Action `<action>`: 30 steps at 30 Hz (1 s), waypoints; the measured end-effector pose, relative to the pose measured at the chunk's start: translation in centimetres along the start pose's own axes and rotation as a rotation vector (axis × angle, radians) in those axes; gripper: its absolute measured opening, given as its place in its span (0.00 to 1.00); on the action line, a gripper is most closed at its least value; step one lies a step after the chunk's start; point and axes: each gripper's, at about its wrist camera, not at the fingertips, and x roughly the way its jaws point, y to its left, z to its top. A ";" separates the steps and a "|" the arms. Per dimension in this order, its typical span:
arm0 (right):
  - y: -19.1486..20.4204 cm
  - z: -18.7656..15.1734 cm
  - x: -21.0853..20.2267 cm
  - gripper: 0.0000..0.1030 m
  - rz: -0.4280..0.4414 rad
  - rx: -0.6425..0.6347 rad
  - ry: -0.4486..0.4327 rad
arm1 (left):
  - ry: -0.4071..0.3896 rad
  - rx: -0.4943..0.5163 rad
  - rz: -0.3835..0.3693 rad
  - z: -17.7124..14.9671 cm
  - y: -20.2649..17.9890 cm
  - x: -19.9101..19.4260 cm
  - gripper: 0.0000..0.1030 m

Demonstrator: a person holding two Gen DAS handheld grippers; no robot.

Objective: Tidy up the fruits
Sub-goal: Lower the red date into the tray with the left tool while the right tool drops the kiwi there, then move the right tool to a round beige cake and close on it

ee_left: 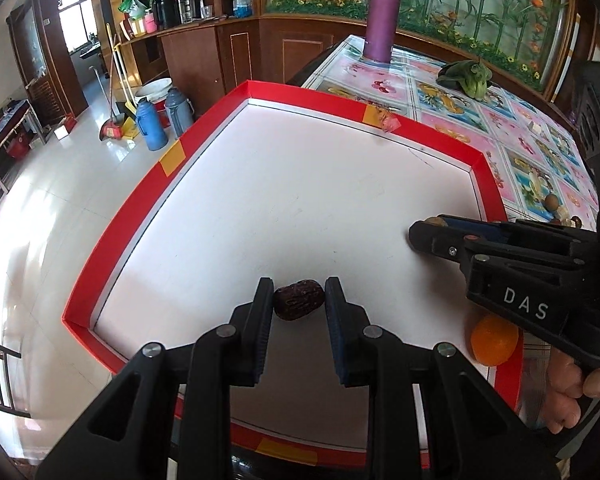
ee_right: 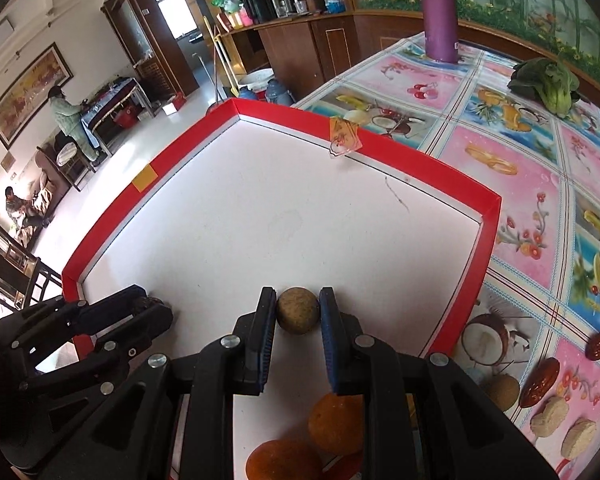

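Your left gripper [ee_left: 299,300] holds the wrinkled red date [ee_left: 299,299]: light, slightly soft, grip its middle. Your right gripper [ee_right: 298,311] clamps the round longan [ee_right: 298,311], whose shell is brittle; squeeze gently.

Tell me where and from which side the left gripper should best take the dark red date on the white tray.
Grip the date across its short middle, one finger on each end-free long flank, coming from the near edge of the tray, low and level. It lies on its side, long axis crossing the left gripper, whose fingers already bracket it. Its wrinkled, oval body probably seats best at its widest part.
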 end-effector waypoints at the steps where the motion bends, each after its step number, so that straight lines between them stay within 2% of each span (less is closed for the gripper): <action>1: -0.1 0.1 0.1 0.20 0.000 0.001 0.002 | -0.001 0.000 0.002 0.0 0.0 0.0 0.28; 3: -0.2 0.1 0.0 0.20 -0.001 0.004 0.009 | 0.006 -0.005 0.005 0.1 0.0 0.0 0.28; 4: -0.2 0.2 0.0 0.22 0.000 0.004 0.014 | 0.014 -0.010 0.003 0.2 0.0 0.1 0.34; 5: -0.2 0.2 0.0 0.27 0.007 0.008 0.019 | 0.019 -0.014 0.002 0.1 0.1 0.1 0.47; 7: -0.8 0.2 -0.6 0.36 0.029 0.026 0.005 | 0.008 -0.023 0.017 0.1 0.1 -0.2 0.65; 8: -1.2 0.0 -1.3 0.37 0.037 0.033 -0.021 | -0.004 -0.025 0.027 0.1 0.1 -0.6 0.69; 13: -4.0 -1.3 -5.7 0.37 0.058 0.081 -0.126 | -0.041 -0.019 0.034 0.2 -0.2 -2.1 0.69; 16: -7.1 -3.3 -9.2 0.43 0.030 0.127 -0.197 | -0.057 -0.006 0.025 0.1 -1.1 -2.9 0.69; 19: -10.2 -5.3 -12.0 0.44 -0.020 0.186 -0.237 | -0.061 0.018 0.003 -0.3 -2.3 -3.4 0.69; 24: -14.5 -9.1 -15.0 0.45 -0.120 0.271 -0.236 | -0.067 0.070 -0.044 -0.8 -4.9 -4.3 0.69; 26: -15.1 -10.2 -15.3 0.45 -0.166 0.279 -0.231 | -0.070 0.096 -0.068 -1.1 -6.3 -4.8 0.69; 30: -15.1 -11.2 -14.8 0.45 -0.195 0.252 -0.189 | -0.068 0.161 -0.117 -2.1 -9.3 -5.6 0.69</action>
